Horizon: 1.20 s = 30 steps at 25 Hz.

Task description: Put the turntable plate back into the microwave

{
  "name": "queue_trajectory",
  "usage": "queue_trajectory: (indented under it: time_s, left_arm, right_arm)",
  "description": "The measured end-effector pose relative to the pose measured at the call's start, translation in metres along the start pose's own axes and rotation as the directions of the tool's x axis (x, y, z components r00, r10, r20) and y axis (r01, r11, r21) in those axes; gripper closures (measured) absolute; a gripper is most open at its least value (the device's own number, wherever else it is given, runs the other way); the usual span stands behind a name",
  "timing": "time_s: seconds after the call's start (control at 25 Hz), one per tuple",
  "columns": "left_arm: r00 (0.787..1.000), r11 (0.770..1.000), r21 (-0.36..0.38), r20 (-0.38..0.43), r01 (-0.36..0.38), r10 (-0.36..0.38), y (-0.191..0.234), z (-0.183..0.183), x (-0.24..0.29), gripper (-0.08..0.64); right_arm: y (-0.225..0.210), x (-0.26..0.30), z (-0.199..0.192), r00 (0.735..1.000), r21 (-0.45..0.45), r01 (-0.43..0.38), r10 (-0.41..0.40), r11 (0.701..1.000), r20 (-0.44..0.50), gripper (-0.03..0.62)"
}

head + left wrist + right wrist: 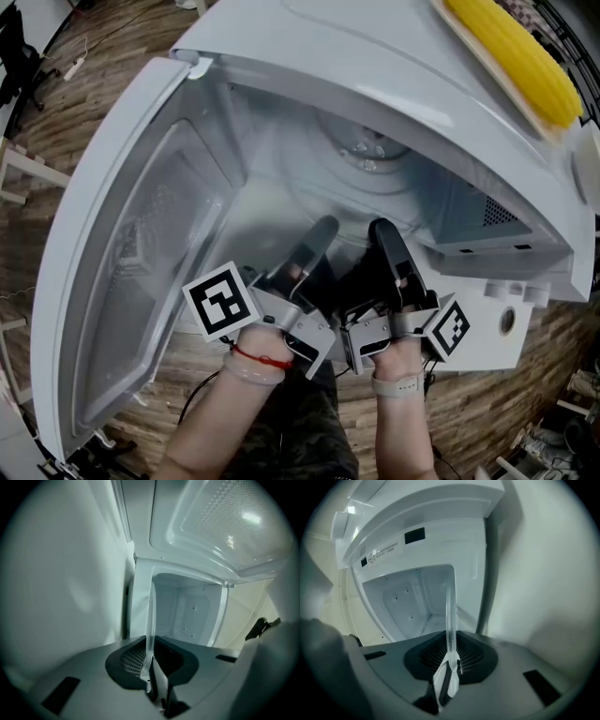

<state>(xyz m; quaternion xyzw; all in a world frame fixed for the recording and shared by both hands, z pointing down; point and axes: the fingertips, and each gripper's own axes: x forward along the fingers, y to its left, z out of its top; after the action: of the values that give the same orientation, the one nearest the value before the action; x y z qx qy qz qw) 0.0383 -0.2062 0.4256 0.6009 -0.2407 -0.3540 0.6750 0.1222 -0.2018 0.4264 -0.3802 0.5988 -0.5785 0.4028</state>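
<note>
The clear glass turntable plate (364, 155) lies roughly flat inside the white microwave (356, 56), its moulded hub showing near the cavity's middle. My left gripper (317, 236) and right gripper (382, 234) reach in side by side, each shut on the plate's near rim. In the left gripper view the plate (151, 620) shows edge-on, pinched in the left gripper (151, 667), with the open cavity (187, 616) beyond. In the right gripper view the plate's edge (450, 616) rises the same way from the shut right gripper (451, 660).
The microwave door (131, 281) stands swung open on the left, close beside my left gripper. A yellow corn cob (516, 56) lies on a tray on top of the microwave. The control panel (497, 323) is at the right. Wooden floor shows around.
</note>
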Motion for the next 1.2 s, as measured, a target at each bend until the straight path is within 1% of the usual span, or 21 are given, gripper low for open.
queue_trajectory:
  time_s: [0.2, 0.32, 0.48, 0.84, 1.2]
  left_arm:
    - [1.0, 1.0, -0.016, 0.0, 0.016, -0.016, 0.0, -0.001, 0.0, 0.503]
    - [0.999, 0.999, -0.03, 0.011, 0.031, -0.03, 0.001, 0.001, -0.001, 0.502]
    - [0.999, 1.0, -0.01, 0.023, 0.026, -0.026, 0.0, 0.009, -0.001, 0.502]
    - [0.998, 0.999, -0.022, 0.048, 0.033, -0.032, 0.0, 0.012, 0.007, 0.502]
    - [0.998, 0.999, -0.027, 0.057, 0.032, -0.031, 0.0, 0.014, 0.013, 0.502]
  right_arm:
    - [0.001, -0.001, 0.001, 1.0, -0.005, 0.001, -0.001, 1.0, -0.002, 0.537]
    - [0.001, -0.004, 0.0, 1.0, -0.018, 0.006, -0.007, 1.0, -0.024, 0.537]
    - [0.001, -0.011, -0.004, 0.999, -0.024, 0.004, -0.006, 1.0, -0.045, 0.537]
    - [-0.001, -0.012, -0.001, 0.999, -0.071, 0.013, -0.016, 0.997, -0.051, 0.537]
    - [0.002, -0.006, 0.003, 0.998, -0.089, 0.002, -0.007, 0.996, -0.061, 0.537]
